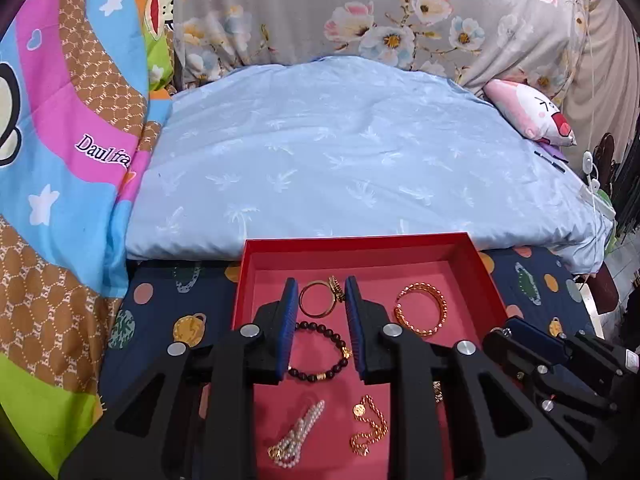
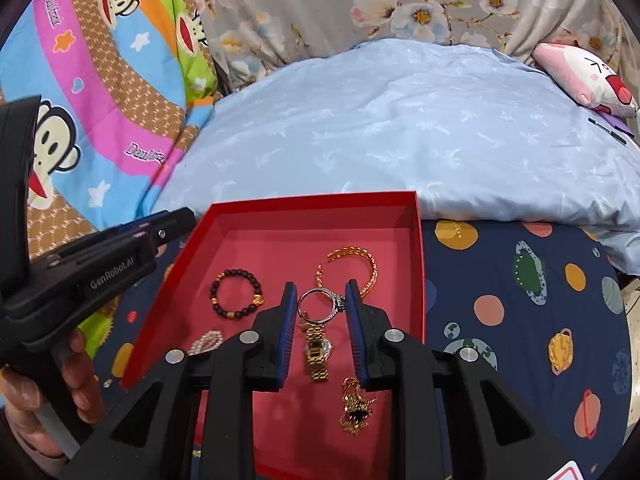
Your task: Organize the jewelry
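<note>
A red tray point(image 1: 476, 264) point(image 2: 416, 240) with a pink floor holds the jewelry. In the left wrist view it holds a gold bangle point(image 1: 316, 300), a twisted gold cuff point(image 1: 422, 308), a dark bead bracelet point(image 1: 320, 350), a pearl strand point(image 1: 298, 438) and a gold chain point(image 1: 368, 426). My left gripper point(image 1: 321, 288) is open above the bangle, empty. In the right wrist view my right gripper point(image 2: 321, 292) is open above a silver bangle point(image 2: 320, 304) and a gold watch point(image 2: 318, 352). A gold pendant chain point(image 2: 356, 408), the bead bracelet point(image 2: 236, 294) and the cuff point(image 2: 352, 268) lie nearby.
The tray sits on a navy planet-print sheet point(image 2: 520, 300). A light blue pillow point(image 1: 340, 160) lies behind it, a cartoon quilt point(image 1: 60, 160) to the left, a pink plush point(image 1: 536, 112) at the far right. The other gripper shows at each view's side point(image 1: 560, 356) point(image 2: 100, 264).
</note>
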A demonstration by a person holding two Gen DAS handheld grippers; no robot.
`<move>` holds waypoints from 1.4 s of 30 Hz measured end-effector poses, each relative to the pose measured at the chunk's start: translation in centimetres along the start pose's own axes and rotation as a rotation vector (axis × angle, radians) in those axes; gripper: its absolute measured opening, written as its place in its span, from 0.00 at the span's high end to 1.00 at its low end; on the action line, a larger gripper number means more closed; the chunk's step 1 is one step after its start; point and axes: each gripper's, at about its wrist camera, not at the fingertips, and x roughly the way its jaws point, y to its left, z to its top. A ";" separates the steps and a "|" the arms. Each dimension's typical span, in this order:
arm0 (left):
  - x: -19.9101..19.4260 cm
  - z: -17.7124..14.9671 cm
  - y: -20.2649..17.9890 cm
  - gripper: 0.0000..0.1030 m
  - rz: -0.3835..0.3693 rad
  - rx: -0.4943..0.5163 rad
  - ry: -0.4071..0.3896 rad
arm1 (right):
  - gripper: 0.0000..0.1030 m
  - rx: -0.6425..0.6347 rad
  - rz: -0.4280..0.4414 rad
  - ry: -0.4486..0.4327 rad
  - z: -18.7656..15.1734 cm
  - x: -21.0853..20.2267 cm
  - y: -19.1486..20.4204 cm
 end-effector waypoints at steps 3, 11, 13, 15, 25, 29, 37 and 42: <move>1.2 0.1 -0.1 0.78 0.006 0.005 0.011 | 0.77 0.001 -0.008 0.014 0.0 1.3 -0.3; 2.8 -0.5 -0.1 0.78 0.015 -0.003 0.037 | 0.77 0.002 -0.022 0.027 0.2 2.7 -0.6; 3.0 -0.6 -0.1 0.78 0.017 -0.007 0.042 | 0.77 0.001 -0.028 0.030 0.3 3.0 -0.7; 3.2 -0.9 0.1 0.77 0.020 -0.013 0.050 | 0.77 0.002 -0.033 0.035 0.4 3.3 -0.7; 3.1 -1.7 1.0 0.46 0.080 -0.039 0.050 | 0.61 0.013 -0.053 0.010 0.7 3.0 -0.4; 2.2 -1.9 0.9 0.46 0.086 -0.035 0.042 | 0.54 0.014 -0.053 -0.008 0.7 1.7 0.0; -1.3 -2.2 1.5 0.46 0.100 -0.035 0.018 | 0.47 0.012 -0.064 -0.036 0.2 -1.3 1.1; -3.9 -3.1 1.7 0.38 0.114 -0.029 -0.002 | 0.42 -0.001 -0.067 -0.052 -0.8 -3.6 2.6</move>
